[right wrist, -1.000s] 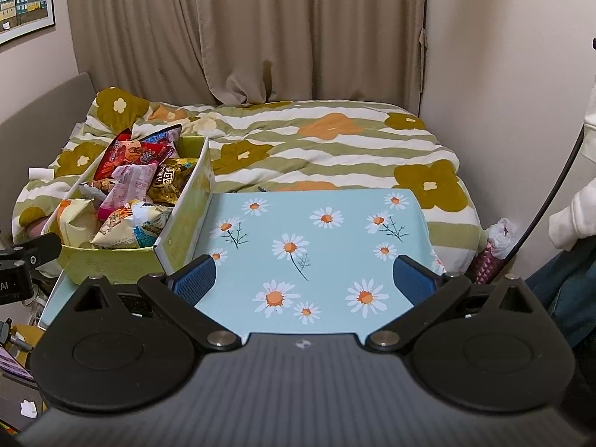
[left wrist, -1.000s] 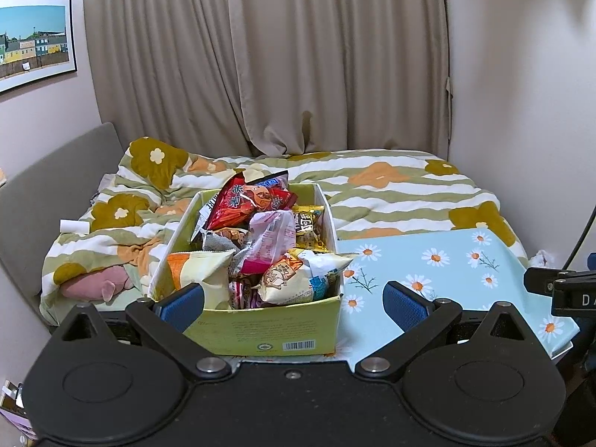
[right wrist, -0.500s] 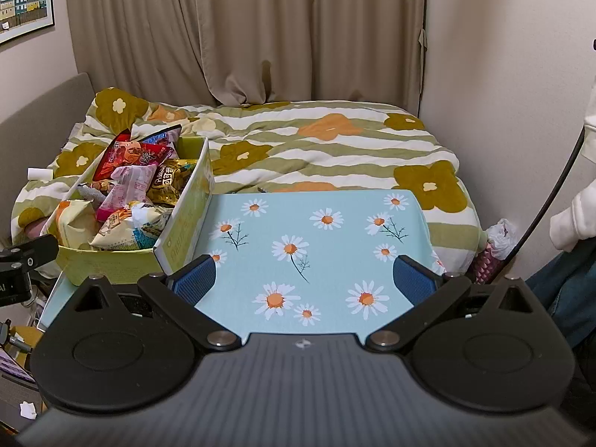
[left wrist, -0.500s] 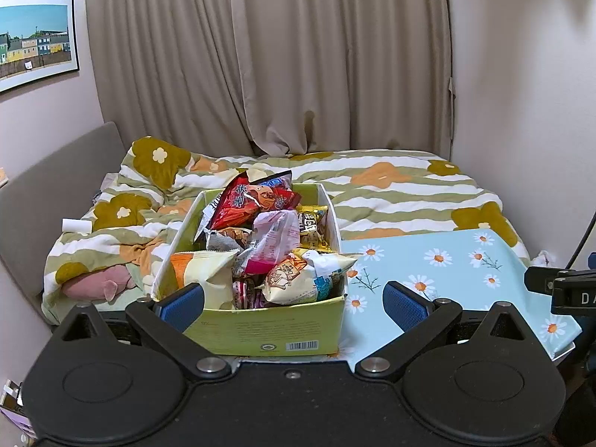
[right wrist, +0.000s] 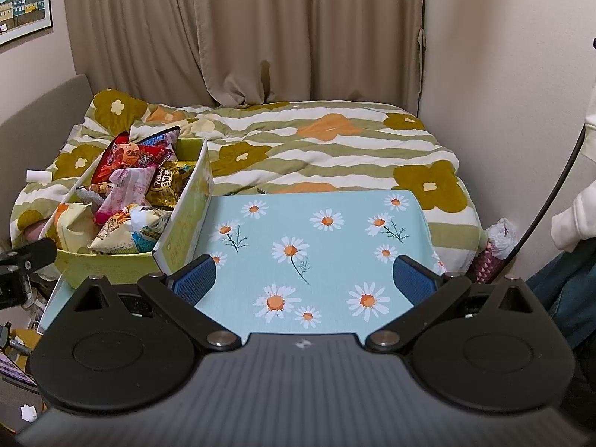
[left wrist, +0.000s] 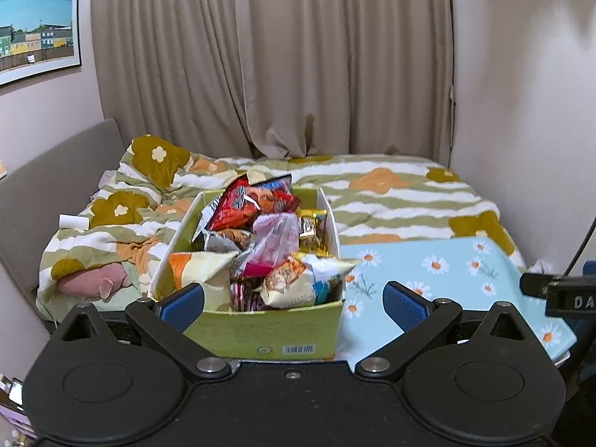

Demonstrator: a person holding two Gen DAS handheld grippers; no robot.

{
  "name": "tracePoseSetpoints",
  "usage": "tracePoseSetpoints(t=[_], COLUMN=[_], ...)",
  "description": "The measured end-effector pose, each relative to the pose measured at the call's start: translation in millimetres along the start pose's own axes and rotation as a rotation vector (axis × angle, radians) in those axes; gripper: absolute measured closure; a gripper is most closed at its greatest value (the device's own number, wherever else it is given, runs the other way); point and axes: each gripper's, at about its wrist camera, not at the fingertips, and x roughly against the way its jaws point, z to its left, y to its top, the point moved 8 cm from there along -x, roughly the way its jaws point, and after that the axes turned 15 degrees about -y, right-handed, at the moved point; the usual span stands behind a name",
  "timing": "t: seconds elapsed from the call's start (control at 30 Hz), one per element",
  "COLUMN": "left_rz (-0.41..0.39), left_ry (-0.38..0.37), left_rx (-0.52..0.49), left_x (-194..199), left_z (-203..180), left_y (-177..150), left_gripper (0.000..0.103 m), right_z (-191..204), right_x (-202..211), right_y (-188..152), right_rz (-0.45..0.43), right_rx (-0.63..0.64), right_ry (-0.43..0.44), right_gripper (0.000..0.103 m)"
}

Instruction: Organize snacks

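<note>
My right gripper [right wrist: 303,283] hangs wide open and empty over the near edge of the daisy-print tabletop [right wrist: 335,238], while the green snack box [right wrist: 111,264] sits at its left edge.

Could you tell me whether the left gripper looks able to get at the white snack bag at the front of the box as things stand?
Probably yes. The left gripper is open, facing the box, and the white snack bag lies on top at the near edge with nothing over it. Only the low front wall stands between.
</note>
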Motion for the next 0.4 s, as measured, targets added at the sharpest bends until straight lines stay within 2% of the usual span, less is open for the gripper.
tracePoseSetpoints(t=[0.4], left_rz=[-0.016], left_ry=[0.019], left_rx=[0.013], left_x=[1.0], left_z=[10.0], left_y=[6.9], left_gripper=[0.000], right_z=[-3.6], right_x=[-0.6], right_y=[2.1], right_rz=[0.003], right_rx=[0.002], right_ry=[-0.005], right_gripper=[0.000])
